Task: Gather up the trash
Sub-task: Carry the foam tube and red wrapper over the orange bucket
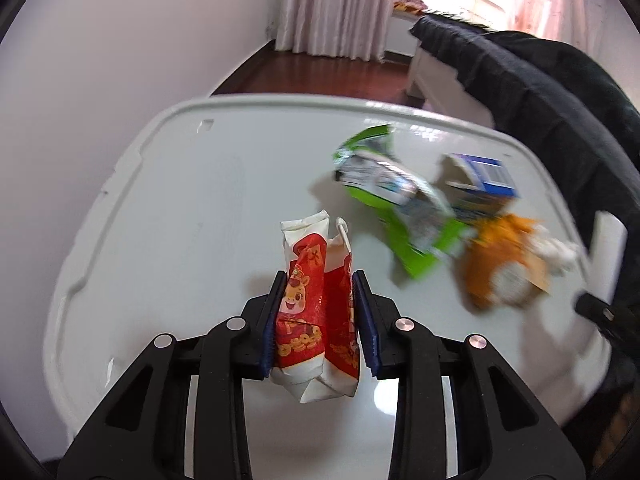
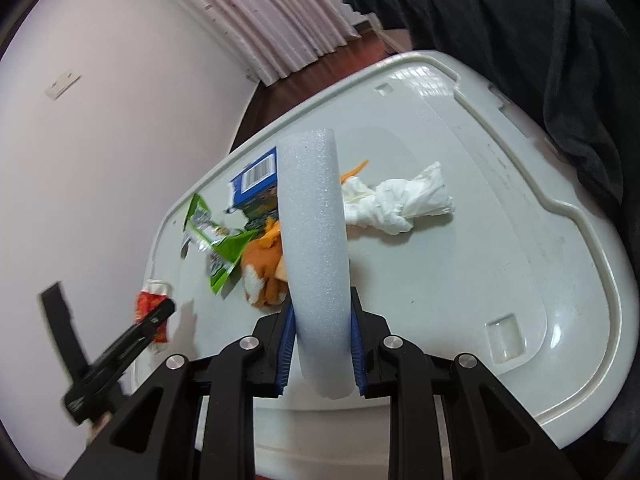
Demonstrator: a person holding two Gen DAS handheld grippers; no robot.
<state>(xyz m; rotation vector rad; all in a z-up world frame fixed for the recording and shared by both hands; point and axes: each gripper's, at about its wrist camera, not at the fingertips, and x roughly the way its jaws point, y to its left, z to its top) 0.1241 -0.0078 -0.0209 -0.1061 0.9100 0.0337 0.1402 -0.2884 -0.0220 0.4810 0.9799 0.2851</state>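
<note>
My left gripper [image 1: 319,282] is shut on a crushed red and white drink carton [image 1: 316,312] with a straw, held above the white table [image 1: 180,208]. My right gripper [image 2: 322,300] is shut on a curved white foam tube [image 2: 316,248] that sticks out forward. On the table lie a green snack wrapper [image 1: 396,204], a blue box [image 1: 480,178], an orange plush toy [image 1: 504,268] and a crumpled white tissue [image 2: 400,200]. The left gripper with the carton also shows at the left of the right wrist view [image 2: 154,314].
A dark jacket [image 1: 560,92] hangs along the table's right side. White walls, pink curtains [image 1: 332,4] and a dark wooden floor lie beyond the table's far edge.
</note>
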